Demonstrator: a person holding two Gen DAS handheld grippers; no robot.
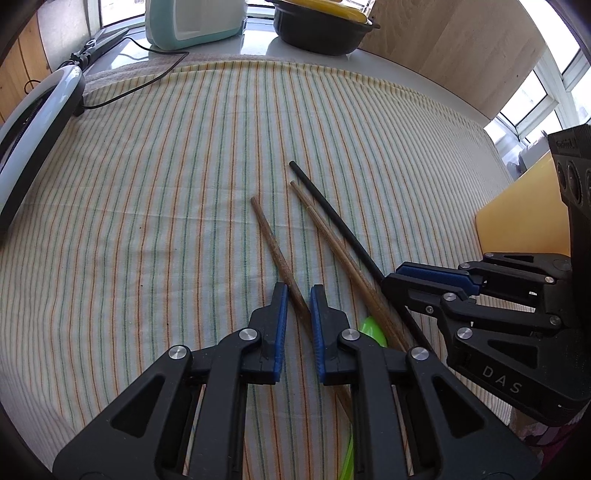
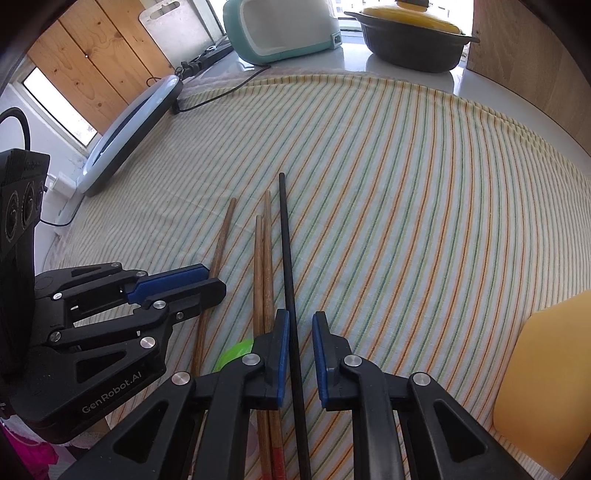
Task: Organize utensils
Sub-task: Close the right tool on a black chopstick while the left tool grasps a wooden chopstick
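Left gripper [image 1: 295, 295] fingers released astride a brown chopstick [image 1: 271, 243], right gripper [image 2: 298, 328] released astride the black chopstick [image 2: 286, 236], likely to pair them.

I count three brown wooden chopsticks [image 2: 221, 243], [image 2: 258, 266], [image 2: 268, 258] and one black chopstick [image 2: 286, 240] on striped cloth [image 2: 406, 184]. One brown lies between left tongs' [image 1: 295, 295] fingers, black one between right tongs' [image 2: 297, 321] fingers, other two brown between both tongs. One green item [image 2: 232, 354] under sticks, kind unclear. One yellow board [image 2: 546, 387] right of right tongs. One lidded pot [image 2: 413, 44], one teal appliance [image 2: 280, 29] far ahead.
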